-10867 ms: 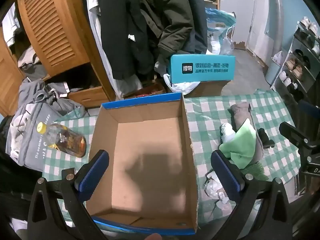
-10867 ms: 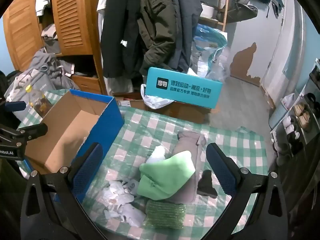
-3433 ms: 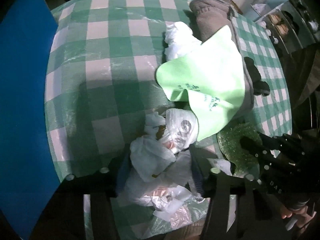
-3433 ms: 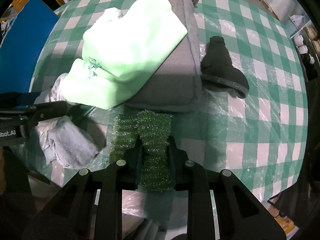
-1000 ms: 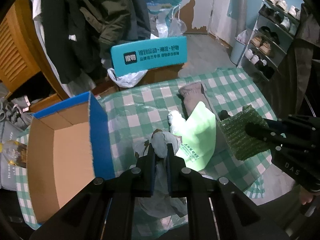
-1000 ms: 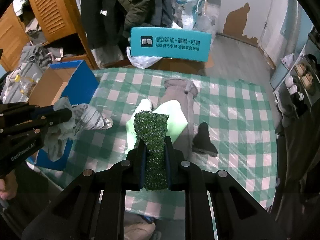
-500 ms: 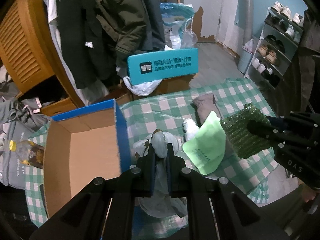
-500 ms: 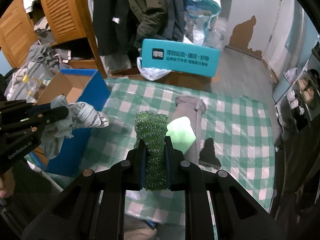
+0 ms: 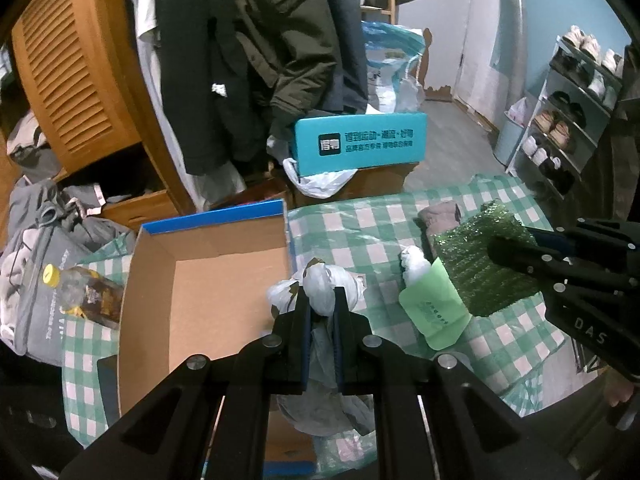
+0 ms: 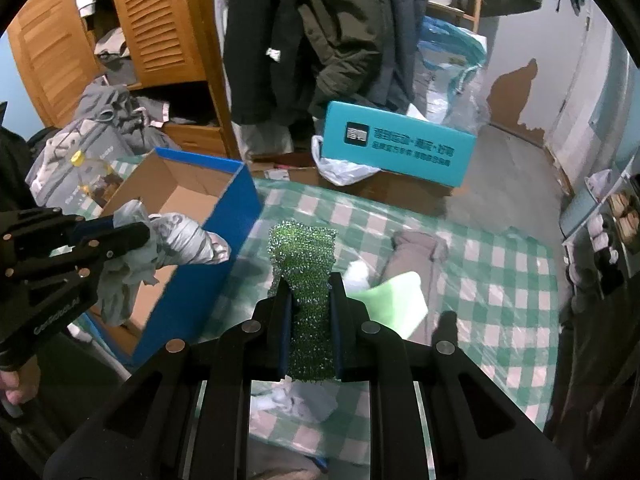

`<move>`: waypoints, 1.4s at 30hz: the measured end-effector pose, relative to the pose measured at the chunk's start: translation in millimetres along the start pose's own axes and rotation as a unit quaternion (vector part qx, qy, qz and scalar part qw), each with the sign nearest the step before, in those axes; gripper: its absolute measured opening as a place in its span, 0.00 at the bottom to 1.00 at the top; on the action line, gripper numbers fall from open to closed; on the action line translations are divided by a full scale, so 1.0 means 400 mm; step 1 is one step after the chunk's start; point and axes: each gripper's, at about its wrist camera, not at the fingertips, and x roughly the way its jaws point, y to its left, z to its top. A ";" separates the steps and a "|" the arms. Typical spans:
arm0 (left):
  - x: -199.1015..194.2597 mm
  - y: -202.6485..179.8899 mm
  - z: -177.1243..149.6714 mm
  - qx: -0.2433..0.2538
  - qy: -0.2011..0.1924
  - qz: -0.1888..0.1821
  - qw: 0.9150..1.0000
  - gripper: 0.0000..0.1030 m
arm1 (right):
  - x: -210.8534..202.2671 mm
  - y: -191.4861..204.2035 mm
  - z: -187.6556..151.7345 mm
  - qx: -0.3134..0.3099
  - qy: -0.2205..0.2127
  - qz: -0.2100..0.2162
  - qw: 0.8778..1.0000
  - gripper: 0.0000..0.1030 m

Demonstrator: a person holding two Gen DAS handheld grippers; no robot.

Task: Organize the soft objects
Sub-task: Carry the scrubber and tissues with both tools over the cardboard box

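My left tongs (image 9: 321, 308) are pinched tight on a bunch of crumpled white plastic bags (image 9: 326, 288), which hang in the air over the right wall of the open cardboard box (image 9: 208, 280). My right tongs (image 10: 308, 308) are squeezed on the green mesh scrubber (image 10: 304, 256), lifted clear of the checkered surface (image 10: 500, 280). Down there lie the light green cloth (image 10: 400, 304) and the grey garment (image 10: 416, 256) beneath it, to the right of the box.
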 end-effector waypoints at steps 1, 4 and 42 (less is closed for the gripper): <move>-0.002 0.008 0.000 -0.003 -0.001 0.001 1.000 0.09 | 0.001 0.008 0.005 -0.002 0.000 0.002 1.000 0.15; -0.011 0.035 -0.005 -0.011 -0.004 0.006 1.000 0.09 | 0.007 0.032 0.019 -0.009 -0.001 0.006 1.000 0.15; 0.071 0.300 -0.099 -0.083 0.041 0.065 0.994 0.09 | 0.196 0.362 0.134 -0.082 0.050 0.080 0.992 0.15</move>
